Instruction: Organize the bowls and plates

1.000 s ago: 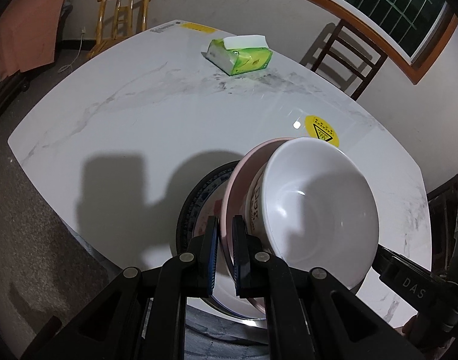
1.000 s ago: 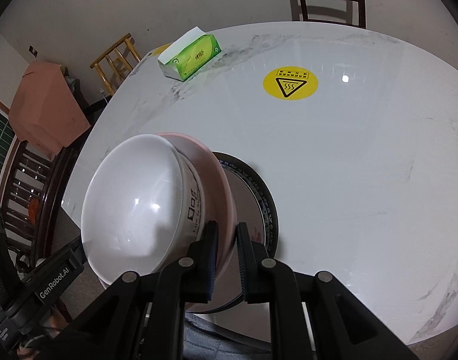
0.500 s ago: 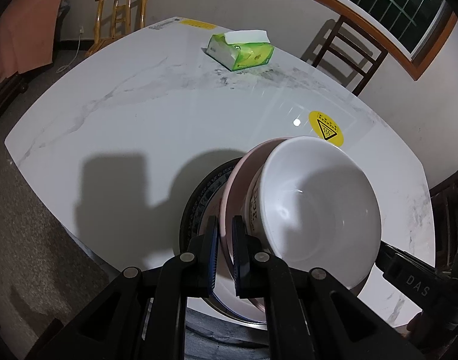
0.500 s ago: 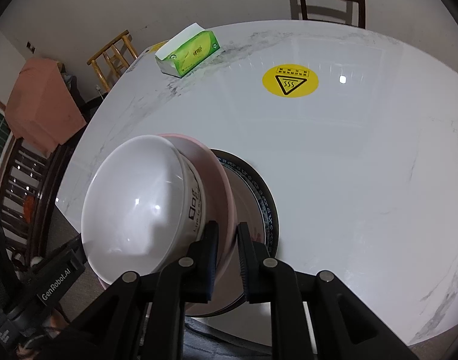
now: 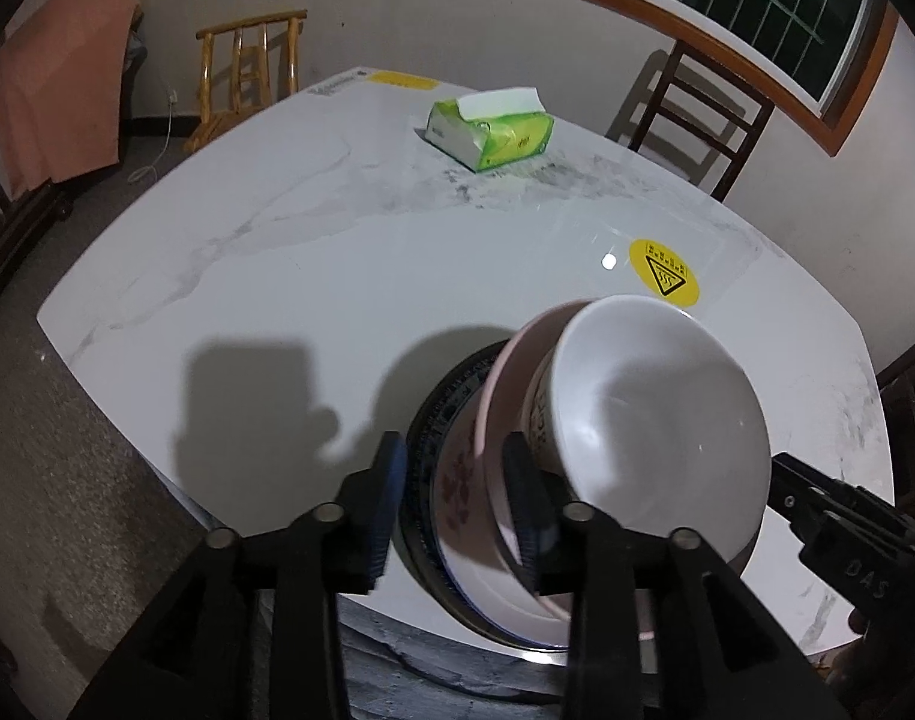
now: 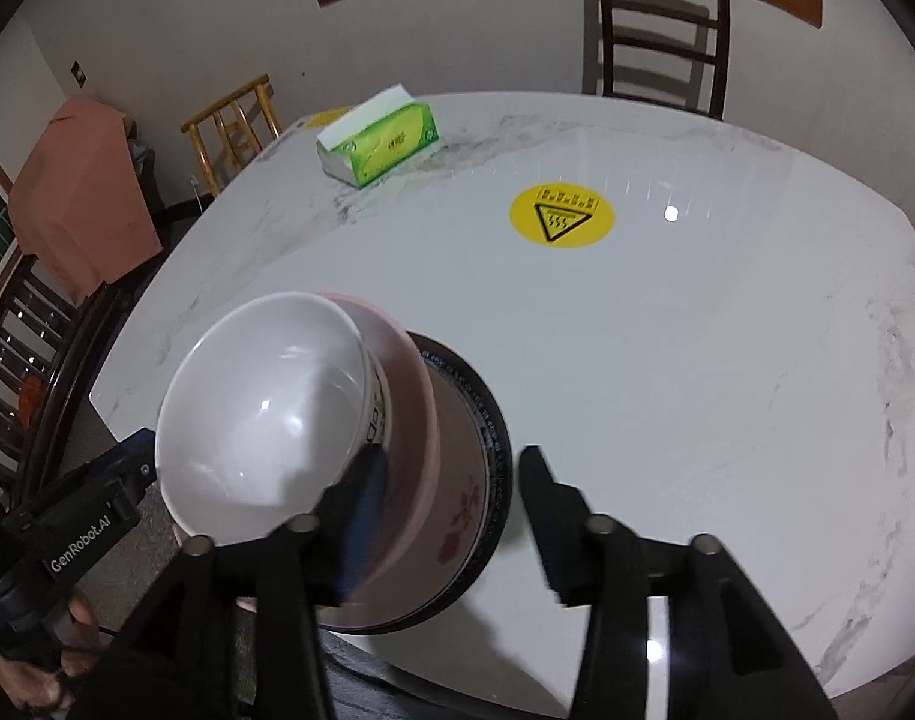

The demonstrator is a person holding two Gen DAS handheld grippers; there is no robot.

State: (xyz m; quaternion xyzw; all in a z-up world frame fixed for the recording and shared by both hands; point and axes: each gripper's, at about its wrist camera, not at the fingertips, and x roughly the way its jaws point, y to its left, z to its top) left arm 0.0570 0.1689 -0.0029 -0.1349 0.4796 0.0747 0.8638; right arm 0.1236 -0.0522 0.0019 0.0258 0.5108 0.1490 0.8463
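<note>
A stack stands at the near edge of the white marble table (image 5: 337,276): a white bowl (image 5: 655,420) in a pink bowl (image 5: 505,384), on a flowered plate (image 5: 457,492) with a dark patterned rim. My left gripper (image 5: 457,480) is open, its jaws on either side of the stack's left rim. In the right wrist view the white bowl (image 6: 265,414), the pink bowl (image 6: 409,372) and the plate (image 6: 463,480) show too. My right gripper (image 6: 451,480) is open, its jaws on either side of the stack's right rim.
A green tissue pack (image 5: 490,132) lies at the far side of the table. A yellow warning sticker (image 6: 562,215) is on the tabletop beyond the stack. Wooden chairs (image 5: 697,114) stand around the table. The table edge is right below the stack.
Both grippers have opened and let go of the rim they were shut on. The stack now rests on the table.
</note>
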